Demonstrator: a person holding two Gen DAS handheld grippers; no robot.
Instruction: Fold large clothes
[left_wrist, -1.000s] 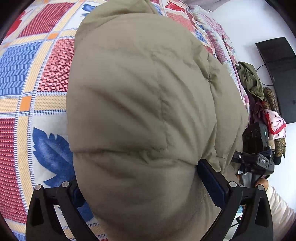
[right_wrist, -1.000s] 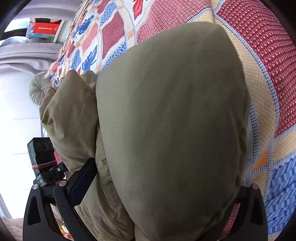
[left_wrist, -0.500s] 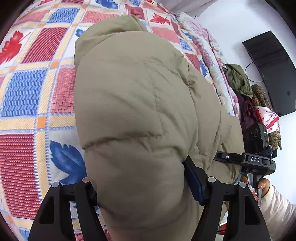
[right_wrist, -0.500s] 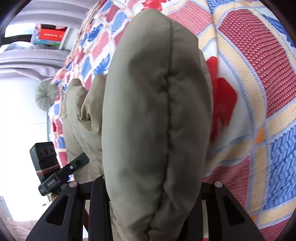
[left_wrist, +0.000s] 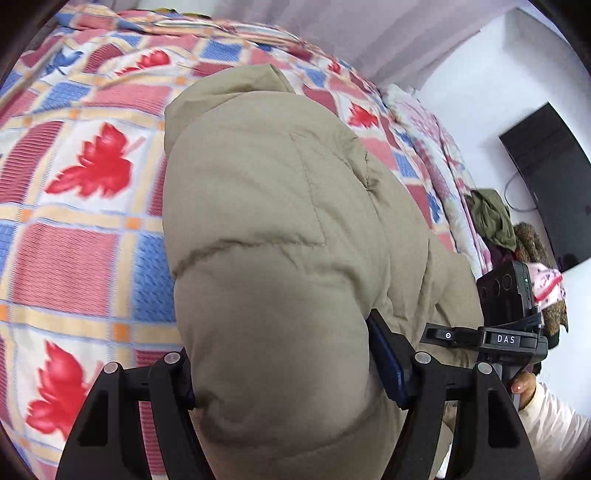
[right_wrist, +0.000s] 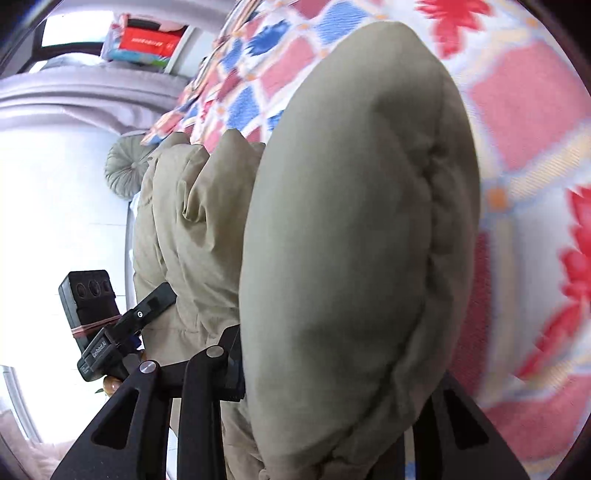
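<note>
- The left tool (left_wrist: 280, 373) was clamped on a bulge of the khaki puffer jacket (left_wrist: 273, 229).
- The right tool (right_wrist: 332, 373) gripped another bulge, raised above the patchwork bed (right_wrist: 524, 122).

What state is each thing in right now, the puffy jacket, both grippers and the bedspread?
Khaki puffer jacket: bunched, lifted, gripped at two places.
Left gripper: shut on a padded fold of the jacket.
Right gripper: shut on another padded fold.
Patchwork bedspread: spread flat beneath the jacket.
Clothes pile: heaped beside the bed.
</note>
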